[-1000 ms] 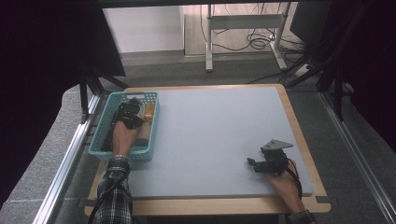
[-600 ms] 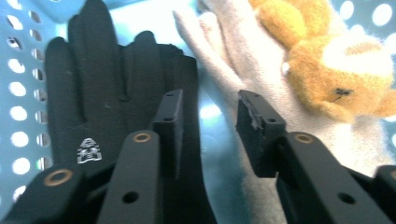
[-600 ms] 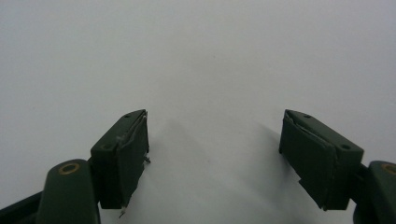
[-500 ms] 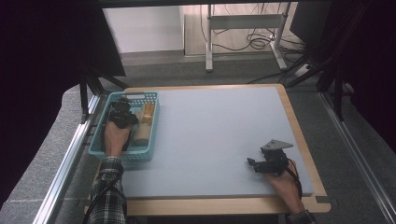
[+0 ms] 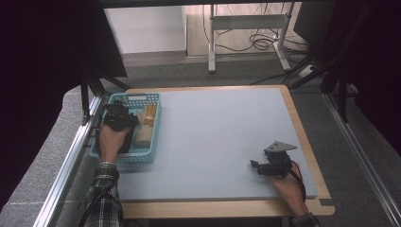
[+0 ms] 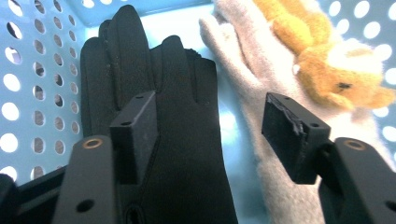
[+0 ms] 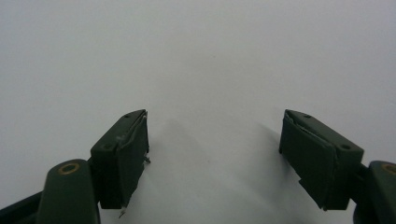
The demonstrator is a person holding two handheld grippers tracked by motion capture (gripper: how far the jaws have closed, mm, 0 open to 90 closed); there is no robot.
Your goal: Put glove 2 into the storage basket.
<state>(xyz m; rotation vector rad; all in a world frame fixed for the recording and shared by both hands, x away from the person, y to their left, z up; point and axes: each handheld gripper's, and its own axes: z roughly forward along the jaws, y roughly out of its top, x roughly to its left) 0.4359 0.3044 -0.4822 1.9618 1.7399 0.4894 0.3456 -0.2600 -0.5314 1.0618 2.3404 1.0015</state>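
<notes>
Jaws of the left gripper [image 6: 205,135] have just been opening and stand released over the black glove [image 6: 154,121], which lies in the blue basket [image 5: 124,158] beside a beige glove [image 6: 261,116]. Placing appears finished; withdrawal is called for next. Right gripper [image 7: 215,154] is parked agape on the bench [image 5: 217,132].

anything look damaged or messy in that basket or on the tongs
Nothing is spilled. The black glove, beige glove and yellow plush toy lie loosely together in the blue basket. The left tongs' right pad has a ragged, worn edge.
</notes>
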